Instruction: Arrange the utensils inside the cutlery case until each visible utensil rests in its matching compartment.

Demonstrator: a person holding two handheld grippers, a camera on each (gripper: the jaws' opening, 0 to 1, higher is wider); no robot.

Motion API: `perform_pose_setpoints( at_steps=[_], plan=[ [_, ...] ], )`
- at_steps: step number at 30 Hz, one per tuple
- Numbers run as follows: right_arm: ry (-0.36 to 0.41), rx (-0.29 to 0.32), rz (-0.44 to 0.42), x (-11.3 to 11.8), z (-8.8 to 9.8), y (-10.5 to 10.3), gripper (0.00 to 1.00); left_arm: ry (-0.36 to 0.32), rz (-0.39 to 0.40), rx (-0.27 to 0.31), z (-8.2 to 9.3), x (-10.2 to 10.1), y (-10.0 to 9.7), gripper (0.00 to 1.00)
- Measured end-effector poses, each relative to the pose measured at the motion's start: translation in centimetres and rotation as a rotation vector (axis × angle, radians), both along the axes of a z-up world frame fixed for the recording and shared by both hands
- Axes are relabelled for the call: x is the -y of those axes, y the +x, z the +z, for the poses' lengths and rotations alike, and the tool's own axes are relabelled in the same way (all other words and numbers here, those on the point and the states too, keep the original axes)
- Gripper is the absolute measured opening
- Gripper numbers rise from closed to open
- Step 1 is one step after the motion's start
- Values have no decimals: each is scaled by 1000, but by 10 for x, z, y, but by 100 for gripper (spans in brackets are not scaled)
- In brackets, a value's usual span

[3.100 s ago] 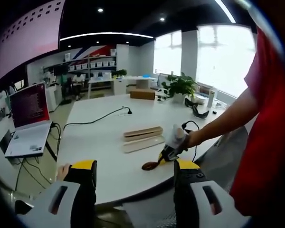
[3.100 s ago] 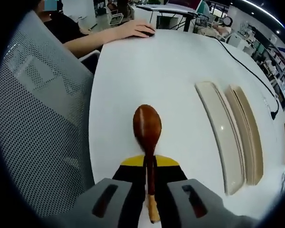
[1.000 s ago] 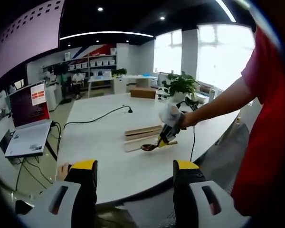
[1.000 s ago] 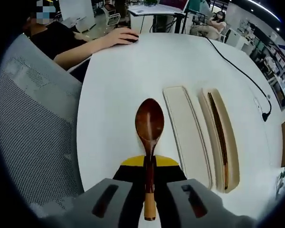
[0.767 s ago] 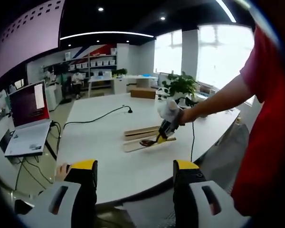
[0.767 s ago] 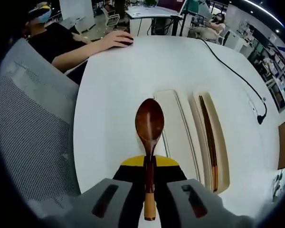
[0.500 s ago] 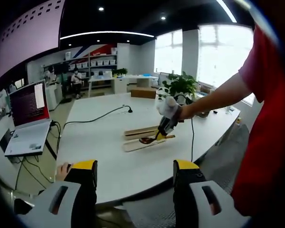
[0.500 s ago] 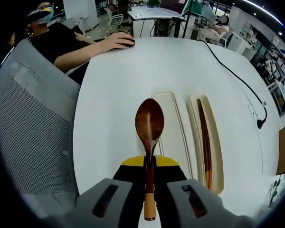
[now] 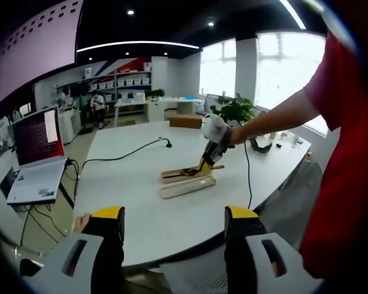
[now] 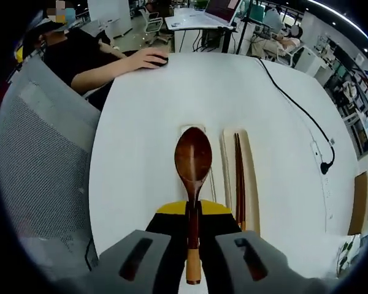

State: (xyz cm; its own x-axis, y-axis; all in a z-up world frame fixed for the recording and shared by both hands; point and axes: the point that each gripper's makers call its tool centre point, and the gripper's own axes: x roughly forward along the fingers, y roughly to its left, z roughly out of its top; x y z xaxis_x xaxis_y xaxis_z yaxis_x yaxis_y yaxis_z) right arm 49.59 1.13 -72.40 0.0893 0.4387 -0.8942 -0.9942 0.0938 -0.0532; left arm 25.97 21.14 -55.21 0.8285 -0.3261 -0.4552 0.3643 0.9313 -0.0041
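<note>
Dark wood fills the middle of the right gripper view: a spoon point(image 10: 192, 160) with a glossy brown bowl and a paler handle end is clamped between the jaws of the right tool point(image 10: 192, 228), its bowl pointing forward. It hangs above the white tabletop point(image 10: 141, 122), over the cream half of the cutlery case point(image 10: 199, 177), which lies near the middle of the tabletop. Just beside that half lies the second, tan half point(image 10: 245, 184) with a pair of dark chopsticks point(image 10: 238, 174) resting lengthwise in it. A black cable point(image 10: 294, 104) runs across the tabletop toward its far edge. In the left gripper view the left tool point(image 9: 172, 228) stands with its jaws wide apart and holds nothing, off the near edge of the tabletop point(image 9: 141, 208); the right tool point(image 9: 207, 164) and spoon point(image 9: 187, 173) hover over the case point(image 9: 187, 184).
</note>
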Motion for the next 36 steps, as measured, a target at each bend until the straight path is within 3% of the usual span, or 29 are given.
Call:
perform_pose_setpoints(
  at_steps=[36],
  plan=[
    [-32, 68, 4, 14, 43, 86, 1, 20, 2, -16, 1, 4, 8, 68]
  ],
)
